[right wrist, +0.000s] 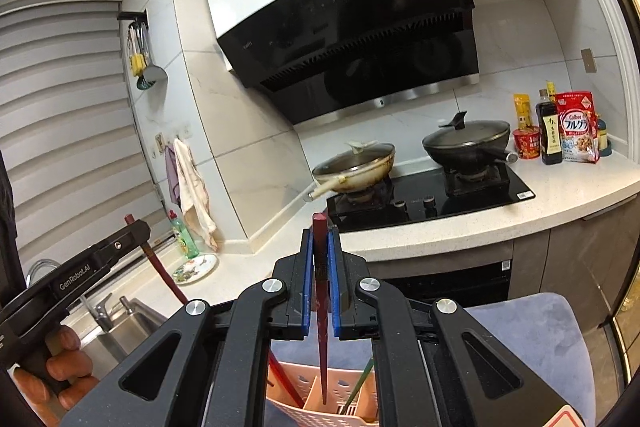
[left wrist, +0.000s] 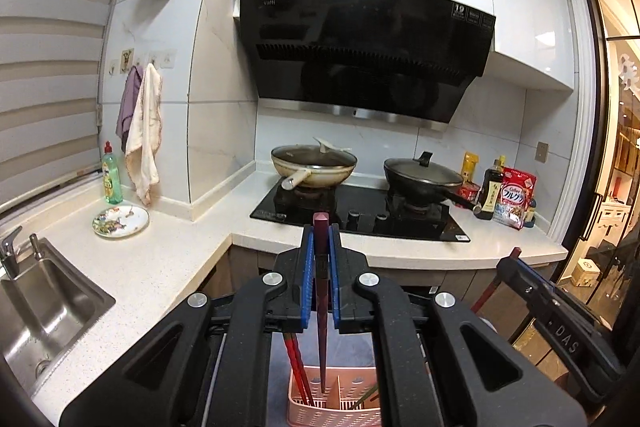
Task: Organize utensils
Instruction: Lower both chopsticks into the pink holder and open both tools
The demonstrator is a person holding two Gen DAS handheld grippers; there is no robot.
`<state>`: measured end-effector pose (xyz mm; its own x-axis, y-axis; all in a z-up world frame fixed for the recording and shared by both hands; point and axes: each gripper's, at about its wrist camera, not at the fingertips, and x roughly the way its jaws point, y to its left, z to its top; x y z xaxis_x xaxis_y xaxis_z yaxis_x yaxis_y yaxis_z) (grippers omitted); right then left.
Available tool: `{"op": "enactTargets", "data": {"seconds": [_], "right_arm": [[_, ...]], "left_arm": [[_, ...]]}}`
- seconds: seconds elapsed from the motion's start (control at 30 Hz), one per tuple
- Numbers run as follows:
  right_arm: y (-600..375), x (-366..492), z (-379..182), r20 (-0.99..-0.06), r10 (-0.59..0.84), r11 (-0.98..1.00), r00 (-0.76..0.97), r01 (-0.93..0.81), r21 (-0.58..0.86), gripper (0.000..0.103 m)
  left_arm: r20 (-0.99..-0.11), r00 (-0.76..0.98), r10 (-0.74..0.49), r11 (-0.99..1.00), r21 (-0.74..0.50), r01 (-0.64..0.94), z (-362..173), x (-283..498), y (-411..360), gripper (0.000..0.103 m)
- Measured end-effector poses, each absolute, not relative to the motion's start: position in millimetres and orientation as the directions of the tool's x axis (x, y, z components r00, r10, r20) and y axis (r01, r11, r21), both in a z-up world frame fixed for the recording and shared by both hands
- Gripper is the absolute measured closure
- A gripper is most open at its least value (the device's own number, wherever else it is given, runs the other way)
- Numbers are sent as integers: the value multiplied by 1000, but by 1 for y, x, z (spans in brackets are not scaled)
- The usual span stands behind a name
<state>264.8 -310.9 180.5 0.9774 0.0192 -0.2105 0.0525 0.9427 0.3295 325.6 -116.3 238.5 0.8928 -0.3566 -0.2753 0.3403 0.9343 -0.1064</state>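
Note:
My left gripper (left wrist: 321, 233) is shut on a dark red chopstick (left wrist: 321, 291), held upright with its tip down in the pink slotted utensil basket (left wrist: 334, 407). My right gripper (right wrist: 320, 237) is shut on another dark red chopstick (right wrist: 321, 303), its tip in the same pink basket (right wrist: 324, 395). Red chopsticks (left wrist: 296, 367) and a green one (left wrist: 366, 397) stand in the basket's other compartments. Each gripper shows in the other's view: the right one (left wrist: 520, 267) at the right edge, the left one (right wrist: 132, 227) at the left with its chopstick.
The basket sits on a grey-blue padded surface (right wrist: 532, 339). Beyond are a white counter (left wrist: 160, 259), a steel sink (left wrist: 44, 311), a painted plate (left wrist: 120, 221), a green soap bottle (left wrist: 111, 175), a black hob (left wrist: 360, 211) with two lidded pans, and bottles and a cereal bag (left wrist: 514, 201).

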Motion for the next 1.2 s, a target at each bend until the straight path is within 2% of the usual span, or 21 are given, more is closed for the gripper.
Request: {"op": "enactTargets", "data": {"seconds": [0.37, 0.47, 0.5, 0.57, 0.6, 0.7, 0.83, 1.2], "right_arm": [[-314, 297, 106, -354, 30, 941, 935, 93, 325, 96], [-315, 299, 97, -377, 30, 940, 926, 102, 326, 96], [-315, 298, 96, -377, 31, 939, 926, 102, 328, 90], [-315, 295, 96, -376, 30, 939, 926, 103, 327, 89], [-316, 294, 98, -376, 31, 939, 926, 102, 329, 89], [-317, 281, 106, -361, 35, 937, 932, 96, 337, 87], [-317, 257, 116, -336, 36, 938, 941, 85, 337, 80], [-301, 161, 115, -318, 87, 925, 944, 42, 377, 79]], "left_arm": [[-418, 841, -344, 939, -149, 310, 161, 362, -122, 96], [-430, 843, -323, 946, -143, 289, 150, 361, -120, 95], [-431, 844, -320, 947, -138, 289, 149, 360, -119, 90], [-443, 838, -317, 948, -138, 286, 146, 357, -117, 74], [-445, 839, -312, 950, -141, 278, 146, 354, -115, 62], [-442, 842, -310, 951, -144, 274, 147, 345, -108, 53], [-447, 840, -308, 951, -147, 271, 150, 330, -98, 48], [-492, 828, -269, 961, -78, 266, 153, 258, -77, 40]]}}
